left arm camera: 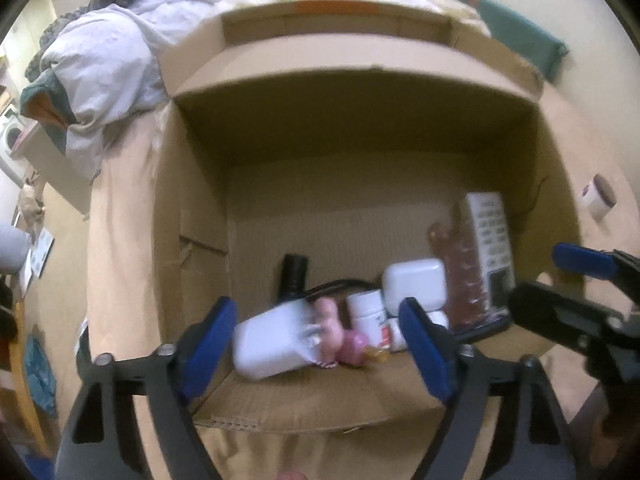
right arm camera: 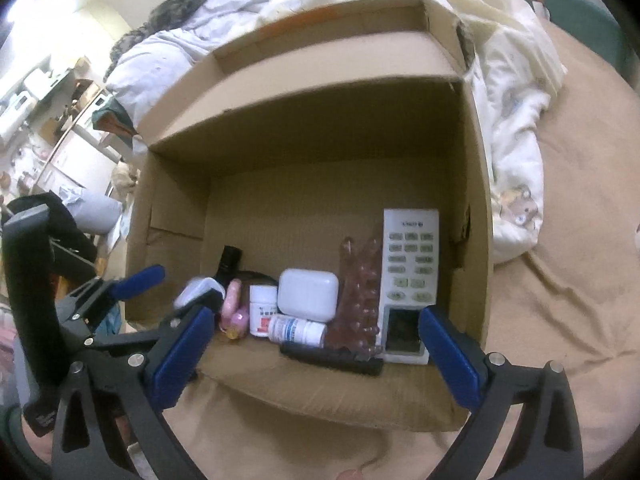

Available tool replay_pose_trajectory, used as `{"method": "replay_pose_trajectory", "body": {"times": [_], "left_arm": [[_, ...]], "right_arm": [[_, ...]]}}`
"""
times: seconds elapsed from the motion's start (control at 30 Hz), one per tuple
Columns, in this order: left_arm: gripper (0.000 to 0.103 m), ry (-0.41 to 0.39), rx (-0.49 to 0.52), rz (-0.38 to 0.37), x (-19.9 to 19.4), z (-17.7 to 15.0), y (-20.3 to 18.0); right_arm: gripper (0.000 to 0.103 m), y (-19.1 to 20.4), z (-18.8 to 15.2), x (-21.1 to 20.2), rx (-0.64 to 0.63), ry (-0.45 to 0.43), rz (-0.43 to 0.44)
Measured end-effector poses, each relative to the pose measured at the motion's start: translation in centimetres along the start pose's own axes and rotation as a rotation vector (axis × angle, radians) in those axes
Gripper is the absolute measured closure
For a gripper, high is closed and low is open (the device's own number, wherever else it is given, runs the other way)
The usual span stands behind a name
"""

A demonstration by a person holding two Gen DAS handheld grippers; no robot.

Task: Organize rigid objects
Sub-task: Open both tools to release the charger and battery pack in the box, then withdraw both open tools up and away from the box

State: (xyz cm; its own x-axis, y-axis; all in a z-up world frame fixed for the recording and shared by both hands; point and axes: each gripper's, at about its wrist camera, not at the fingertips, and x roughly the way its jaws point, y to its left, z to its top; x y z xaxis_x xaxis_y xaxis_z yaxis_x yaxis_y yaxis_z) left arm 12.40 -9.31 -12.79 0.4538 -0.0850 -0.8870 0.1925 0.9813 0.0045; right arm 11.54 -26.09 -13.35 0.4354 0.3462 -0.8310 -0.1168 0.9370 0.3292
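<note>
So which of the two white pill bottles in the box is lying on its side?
The blue-labelled bottle, lying in front of the white case. The red-labelled bottle to its left stands upright, cap on top.

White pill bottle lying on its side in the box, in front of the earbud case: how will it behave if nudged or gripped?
The lying pill bottle is cylindrical, so a nudge probably rolls it toward the black remote in front. It looks like smooth, rigid plastic: likely light, holds shape in a grip, may slip from the pads. The upright bottle beside it could tip.

Tan-sheeted bed [right arm camera: 568, 272] — rumpled white bedding [left arm camera: 120, 64], pale walls behind.
</note>
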Motion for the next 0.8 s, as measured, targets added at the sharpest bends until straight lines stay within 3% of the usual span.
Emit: {"method": "replay_pose_trajectory", "body": {"times": [0.27, 0.8], "left_arm": [[0.014, -0.103, -0.035, 0.033, -2.2, 0.8, 0.7], [0.014, -0.113, -0.135, 0.07, -4.1, 0.5, 2.8]], "right_arm": [[0.0, -0.3, 0.6, -1.5, 0.01, -0.094, 0.0], [0.0, -0.7, 0.3, -2.7, 0.014, -0.114, -0.033]]}}
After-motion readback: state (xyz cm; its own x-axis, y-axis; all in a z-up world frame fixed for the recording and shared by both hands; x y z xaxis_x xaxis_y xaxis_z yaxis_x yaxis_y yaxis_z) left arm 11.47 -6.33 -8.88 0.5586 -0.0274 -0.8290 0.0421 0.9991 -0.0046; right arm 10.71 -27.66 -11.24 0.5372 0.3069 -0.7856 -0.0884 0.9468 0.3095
